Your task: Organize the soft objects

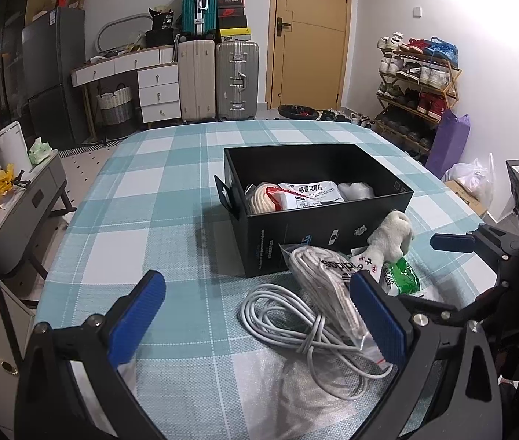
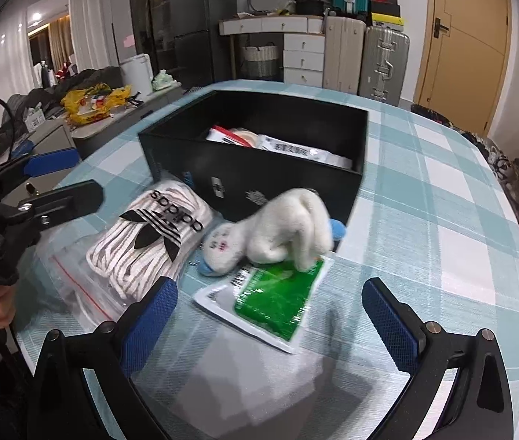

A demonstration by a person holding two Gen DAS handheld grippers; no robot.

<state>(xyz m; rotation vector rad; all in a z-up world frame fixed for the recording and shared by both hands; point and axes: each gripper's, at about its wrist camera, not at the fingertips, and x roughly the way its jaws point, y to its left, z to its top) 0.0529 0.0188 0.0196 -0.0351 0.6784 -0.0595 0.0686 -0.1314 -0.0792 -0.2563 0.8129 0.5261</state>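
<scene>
The left gripper [image 1: 259, 315] gapes wide, empty, over a grey coiled cable [image 1: 296, 326] only its view shows; the right gripper [image 2: 270, 315], jaws also apart, hovers above a green packet [image 2: 277, 300]; plush toy [image 2: 288, 231] and bagged laces [image 2: 149, 234] lie beside the black box [image 2: 259, 179].

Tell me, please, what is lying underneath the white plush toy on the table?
The white plush toy rests partly on a green packet beside the black box. Whatever lies beneath the toy's body is covered from view.
</scene>
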